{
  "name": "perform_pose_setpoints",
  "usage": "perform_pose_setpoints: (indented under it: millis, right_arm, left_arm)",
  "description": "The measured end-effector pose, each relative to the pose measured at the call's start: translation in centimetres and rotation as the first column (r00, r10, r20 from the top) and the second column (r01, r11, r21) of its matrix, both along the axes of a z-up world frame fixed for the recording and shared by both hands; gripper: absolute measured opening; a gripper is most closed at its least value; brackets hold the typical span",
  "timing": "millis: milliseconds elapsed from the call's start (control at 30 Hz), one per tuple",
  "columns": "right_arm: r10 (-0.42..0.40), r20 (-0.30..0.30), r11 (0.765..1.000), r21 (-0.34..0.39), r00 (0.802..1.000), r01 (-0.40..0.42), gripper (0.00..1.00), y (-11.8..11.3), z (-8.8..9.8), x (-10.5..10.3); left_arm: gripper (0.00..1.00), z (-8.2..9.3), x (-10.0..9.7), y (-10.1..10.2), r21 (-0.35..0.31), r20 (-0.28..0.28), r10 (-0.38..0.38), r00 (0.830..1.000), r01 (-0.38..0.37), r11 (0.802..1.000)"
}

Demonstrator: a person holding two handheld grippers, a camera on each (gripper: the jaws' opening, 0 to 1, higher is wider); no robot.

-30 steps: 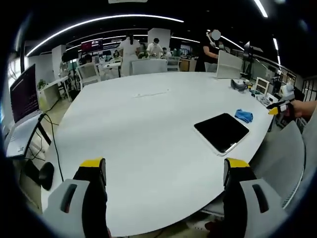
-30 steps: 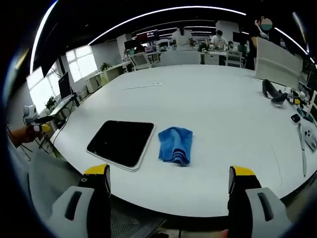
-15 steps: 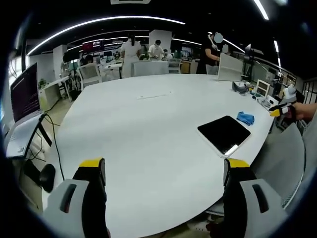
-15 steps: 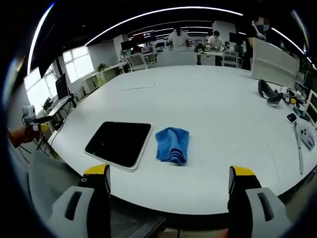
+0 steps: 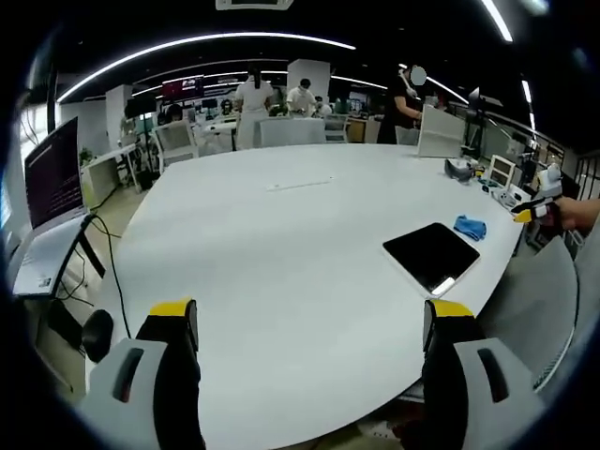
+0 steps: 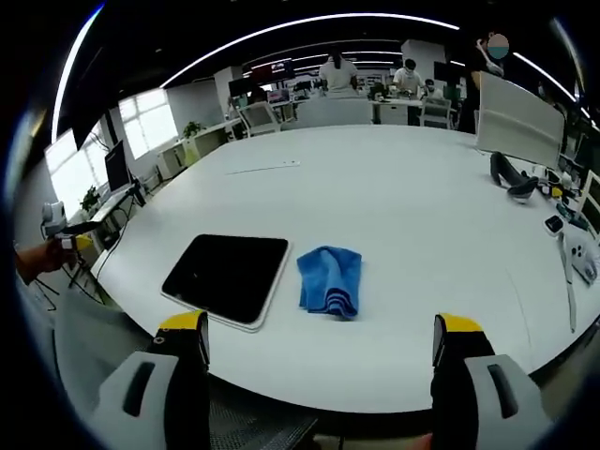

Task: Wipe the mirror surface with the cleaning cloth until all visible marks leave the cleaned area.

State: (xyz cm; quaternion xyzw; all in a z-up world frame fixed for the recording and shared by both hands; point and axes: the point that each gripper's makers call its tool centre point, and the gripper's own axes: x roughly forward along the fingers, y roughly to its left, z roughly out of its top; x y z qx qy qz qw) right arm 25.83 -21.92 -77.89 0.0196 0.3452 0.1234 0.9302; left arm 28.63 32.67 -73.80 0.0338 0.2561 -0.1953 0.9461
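Note:
A dark rectangular mirror [image 6: 228, 278] with a white rim lies flat on the white table [image 6: 394, 197], near its front edge. A folded blue cleaning cloth [image 6: 331, 282] rests just to the right of it. My right gripper [image 6: 319, 328] is open, its yellow-tipped jaws held off the table's near edge, short of both. In the left gripper view the mirror [image 5: 431, 257] and the cloth [image 5: 469, 227] lie far off to the right. My left gripper [image 5: 305, 314] is open over the table's near edge, empty. The other gripper [image 5: 532, 208] appears at the right, in a hand.
A laptop [image 5: 49, 202] on a stand with a cable stands left of the table. Small devices [image 6: 572, 248] and a dark object [image 6: 512, 173] lie at the table's right side. A grey chair back [image 5: 539, 300] sits near the mirror. People stand at desks behind.
Both views have shifted slightly with my hands; in the left gripper view the mirror and cloth sit a little farther away. Nothing on the table has moved. Both grippers remain open.

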Motion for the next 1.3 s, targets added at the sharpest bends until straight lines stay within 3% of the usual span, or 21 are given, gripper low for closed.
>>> perform_pose_setpoints:
  millis: [233, 567, 733, 933, 1033, 1133, 1300]
  right_arm:
    - [0.0, -0.007, 1.0, -0.008, 1.0, 0.0, 0.99, 0.3, 0.7, 0.2]
    - [0.032, -0.012, 0.999, -0.034, 0.999, -0.032, 0.99, 0.2, 1.3, 1.4]
    - [0.048, 0.004, 0.998, -0.049, 0.999, -0.047, 0.95, 0.5, 2.5, 2.8]
    - [0.072, 0.008, 0.995, -0.065, 0.997, -0.071, 0.91, 1.4, 3.0, 5.0]
    - [0.095, -0.014, 0.991, -0.088, 0.995, -0.096, 0.86, 1.9, 2.1, 6.4]
    - [0.102, -0.062, 0.99, -0.088, 0.993, -0.108, 0.81, 2.1, 0.0, 7.3]
    - [0.058, -0.15, 0.995, -0.073, 0.987, -0.07, 0.61, 2.0, -3.9, 8.7]
  left_arm:
    - [0.99, 0.5, 0.3, 0.4, 0.011, 0.011, -0.012, 1.0, 0.012, 1.0]
    - [0.99, 1.0, 0.3, 0.8, -0.029, 0.017, 0.01, 1.0, -0.01, 1.0]
    - [0.99, 1.0, 0.1, 0.1, -0.062, 0.018, 0.01, 1.0, -0.009, 0.998]
    - [0.99, 0.4, -0.5, -0.6, -0.054, -0.004, -0.016, 1.0, 0.016, 0.998]
    - [0.99, 0.7, -0.5, -0.7, -0.072, -0.004, -0.013, 1.0, 0.013, 0.997]
    - [0.99, 0.8, -0.5, -1.0, -0.075, -0.004, -0.016, 1.0, 0.016, 0.997]
    - [0.99, 0.6, -0.5, -1.6, -0.088, -0.011, -0.026, 1.0, 0.025, 0.996]
